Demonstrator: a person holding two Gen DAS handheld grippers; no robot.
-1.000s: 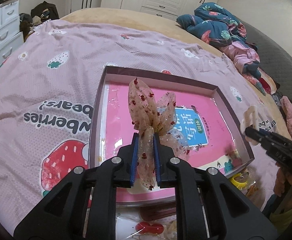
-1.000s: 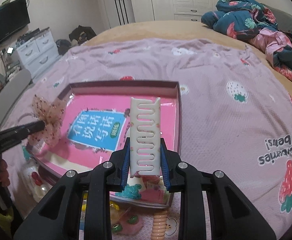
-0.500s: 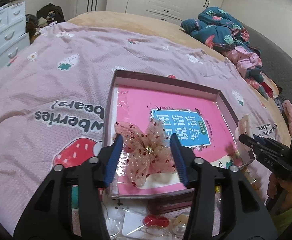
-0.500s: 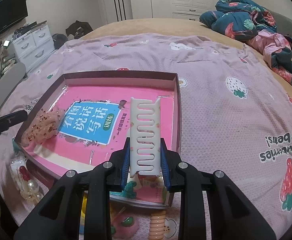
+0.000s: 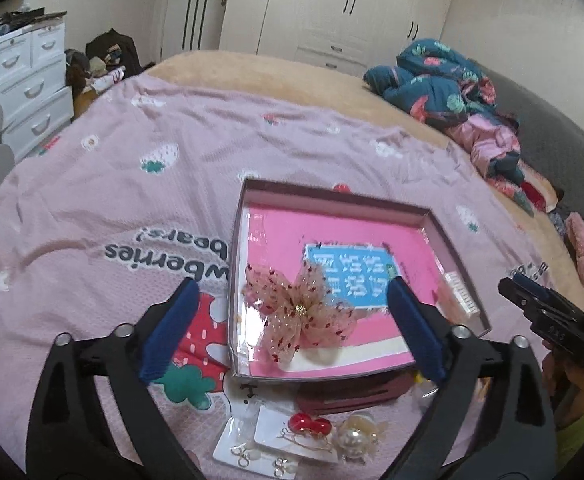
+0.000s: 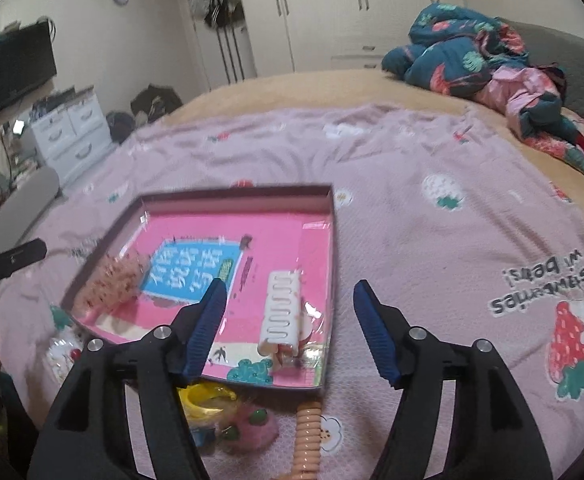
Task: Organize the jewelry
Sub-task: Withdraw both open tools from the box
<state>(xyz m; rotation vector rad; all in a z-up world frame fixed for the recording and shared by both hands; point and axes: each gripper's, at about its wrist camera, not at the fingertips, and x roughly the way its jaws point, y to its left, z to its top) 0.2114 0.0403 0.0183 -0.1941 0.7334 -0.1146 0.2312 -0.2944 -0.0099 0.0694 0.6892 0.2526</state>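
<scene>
A shallow box (image 5: 241, 216) with a pink printed bottom lies on the bed. A sheer pink bow with red dots (image 5: 298, 314) lies in its near left corner; it also shows in the right wrist view (image 6: 112, 280). A white hair claw clip (image 6: 280, 312) lies in the near right corner of the box (image 6: 334, 240), and shows in the left wrist view (image 5: 460, 294). My left gripper (image 5: 292, 328) is open and empty above the bow. My right gripper (image 6: 288, 326) is open and empty just above the clip.
On the pink strawberry blanket (image 5: 112, 184) before the box lie a red clip (image 5: 308, 426), pearl pieces (image 5: 356, 438) and earrings on a card (image 5: 248, 452). A yellow item (image 6: 202, 398), a pink fuzzy clip (image 6: 248, 426) and a peach coil tie (image 6: 308, 436) lie near the right gripper. Bundled clothes (image 5: 444, 92) lie far right.
The left gripper opened, dropped the bow into the box and drew back. The right gripper opened, left the white claw clip in the box and drew back.
</scene>
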